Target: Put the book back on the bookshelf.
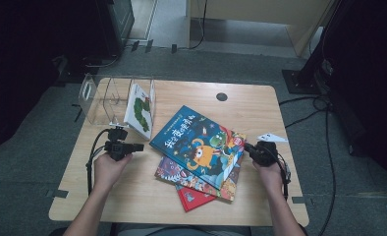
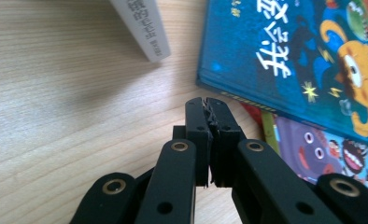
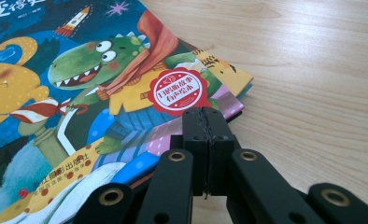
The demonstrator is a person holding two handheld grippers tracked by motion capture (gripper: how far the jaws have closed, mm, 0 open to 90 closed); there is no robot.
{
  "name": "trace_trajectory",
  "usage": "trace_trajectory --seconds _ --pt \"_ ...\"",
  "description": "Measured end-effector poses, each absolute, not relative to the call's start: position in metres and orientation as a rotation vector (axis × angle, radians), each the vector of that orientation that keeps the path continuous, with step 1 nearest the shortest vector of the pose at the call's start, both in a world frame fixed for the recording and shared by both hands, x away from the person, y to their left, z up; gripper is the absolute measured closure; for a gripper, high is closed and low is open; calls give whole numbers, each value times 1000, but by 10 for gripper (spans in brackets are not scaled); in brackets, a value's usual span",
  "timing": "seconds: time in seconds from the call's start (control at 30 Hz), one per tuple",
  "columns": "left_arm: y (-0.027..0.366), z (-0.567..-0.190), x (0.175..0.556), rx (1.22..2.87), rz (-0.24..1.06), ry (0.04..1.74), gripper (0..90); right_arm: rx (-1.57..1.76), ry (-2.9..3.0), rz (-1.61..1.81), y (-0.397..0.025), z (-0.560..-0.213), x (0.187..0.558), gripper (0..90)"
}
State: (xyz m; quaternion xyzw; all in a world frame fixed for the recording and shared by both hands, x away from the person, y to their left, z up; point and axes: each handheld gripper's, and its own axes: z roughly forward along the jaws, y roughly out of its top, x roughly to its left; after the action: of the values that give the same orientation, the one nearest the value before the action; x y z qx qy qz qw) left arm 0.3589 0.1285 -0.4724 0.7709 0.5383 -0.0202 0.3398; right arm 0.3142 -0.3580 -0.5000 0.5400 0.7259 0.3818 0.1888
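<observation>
Setting: pale wooden worktop [image 1: 132, 196] on grey carpet, dark stands and cables around it.
Stack: three picture books lie fanned near the worktop's middle, toward its right edge; blue book [image 1: 197, 142] on top, purple patterned book [image 1: 181, 174] under it, red book [image 1: 191, 199] lowest, nearest the front edge.
Rack: clear divider rack [image 1: 100, 98] at the far left corner, with a white book [image 1: 140, 110] leaning in it.
Left tool [image 1: 132, 146]: jaws pressed together, empty, just beside the blue book's left corner.
Right tool [image 1: 248, 146]: jaws pressed together, empty, at the stack's right corner.
Handling: hardcover, likely stiff, fairly heavy, with a glossy, slippery face.
Grip: pinch the blue book's overhanging edge or corner, ideally from both sides, to lift it clear.
</observation>
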Motion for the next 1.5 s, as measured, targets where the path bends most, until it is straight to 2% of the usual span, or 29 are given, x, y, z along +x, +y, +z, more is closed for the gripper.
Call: trace_trajectory --seconds 0.4,0.6,1.17,1.5 --pt "136 -477 373 1967 -79 1420 895 1506 2048 1069 -354 -500 330 900" --pt "128 -483 376 1967 -74 1397 894 1519 2031 1118 -354 -502 333 900" --pt "116 -483 370 2009 -58 1353 900 1479 2072 1147 -351 -499 324 900" --pt "119 -487 375 1988 -49 1383 900 1480 2073 1161 -352 -500 324 896"
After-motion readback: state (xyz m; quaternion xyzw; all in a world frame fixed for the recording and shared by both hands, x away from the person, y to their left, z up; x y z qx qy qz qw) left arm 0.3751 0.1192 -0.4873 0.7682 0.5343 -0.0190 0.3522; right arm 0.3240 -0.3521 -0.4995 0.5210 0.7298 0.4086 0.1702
